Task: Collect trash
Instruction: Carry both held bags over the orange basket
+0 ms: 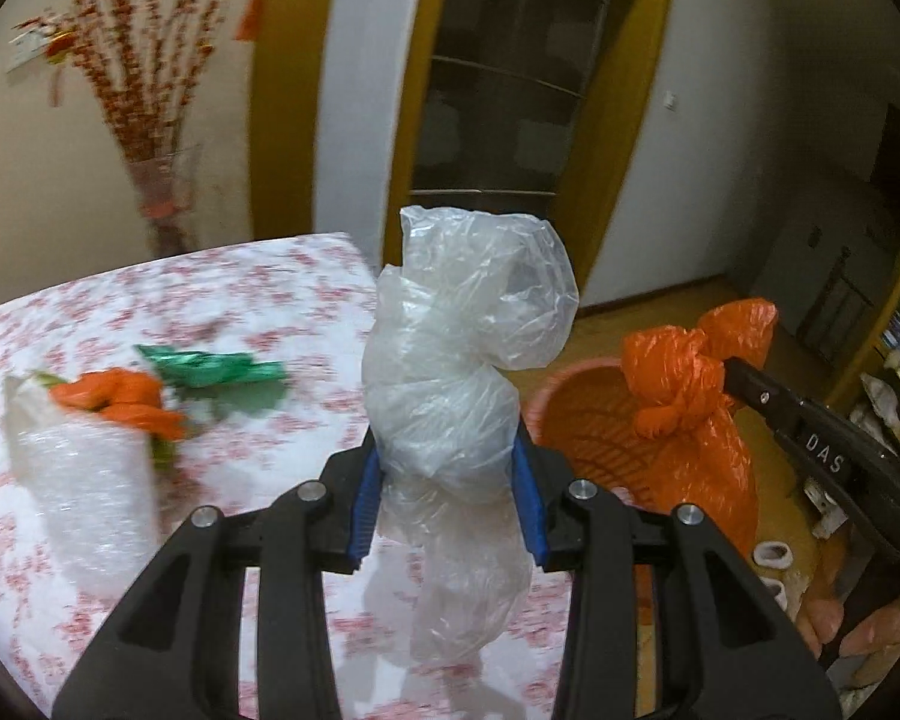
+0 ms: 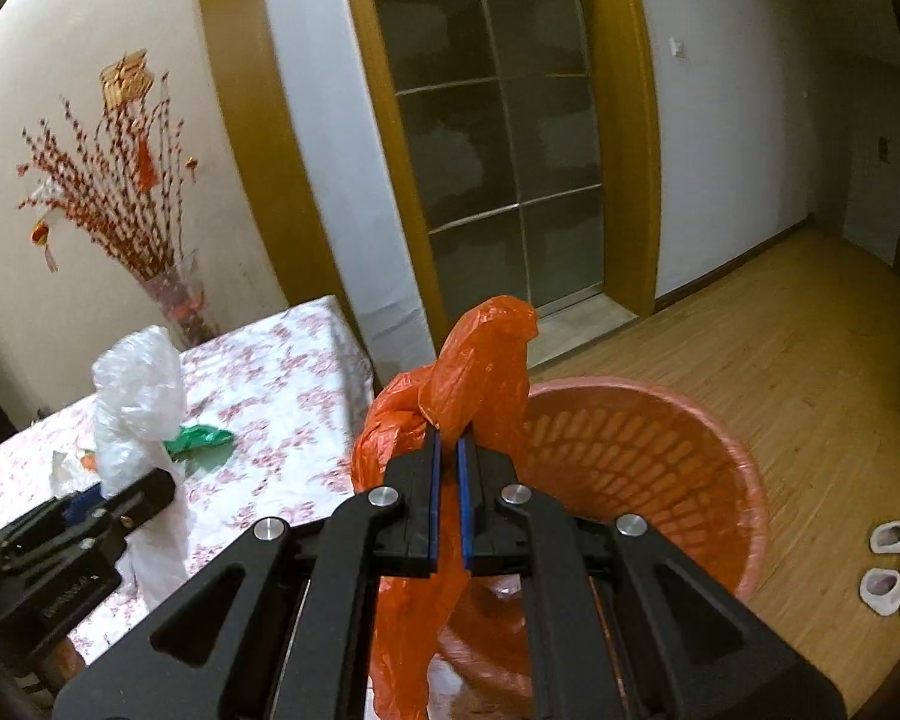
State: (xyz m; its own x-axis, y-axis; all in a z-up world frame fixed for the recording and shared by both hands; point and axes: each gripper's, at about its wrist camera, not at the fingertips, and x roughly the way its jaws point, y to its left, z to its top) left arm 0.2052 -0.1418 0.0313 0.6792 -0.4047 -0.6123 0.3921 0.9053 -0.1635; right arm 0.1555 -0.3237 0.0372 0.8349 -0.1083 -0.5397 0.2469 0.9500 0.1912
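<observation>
Gripping a knotted clear plastic bag (image 1: 459,372) between its blue pads, the left tool (image 1: 450,498) holds the bag upright above the near right part of the tabletop (image 1: 270,294); the jaws stand partly apart, pressed against the crumpled plastic on both sides, and the bag's tail hangs down below them. The same bag shows in the right wrist view as a white bundle (image 2: 141,396) at the left, with the left tool's black body beneath it.

The right tool (image 2: 448,498) has its jaws nearly together, pinching a twisted orange plastic bag (image 2: 480,360) by a neck of plastic. The bag's knot rises above the pads and its body hangs down below them, at the near left edge of a pink slatted basket (image 2: 690,468) that stands on the wooden floor (image 2: 780,312) to the right of the tabletop. In the left wrist view that orange bag (image 1: 690,396) hangs in front of the basket (image 1: 576,420).

On the floral cloth of the tabletop, to the left, lie more scraps: a crumpled green wrapper (image 1: 216,369), another orange bag (image 1: 120,402) and a piece of bubble wrap (image 1: 84,480) near it, all blurred. A vase of red blossom branches (image 2: 120,180) stands at the far left by the wall.
</observation>
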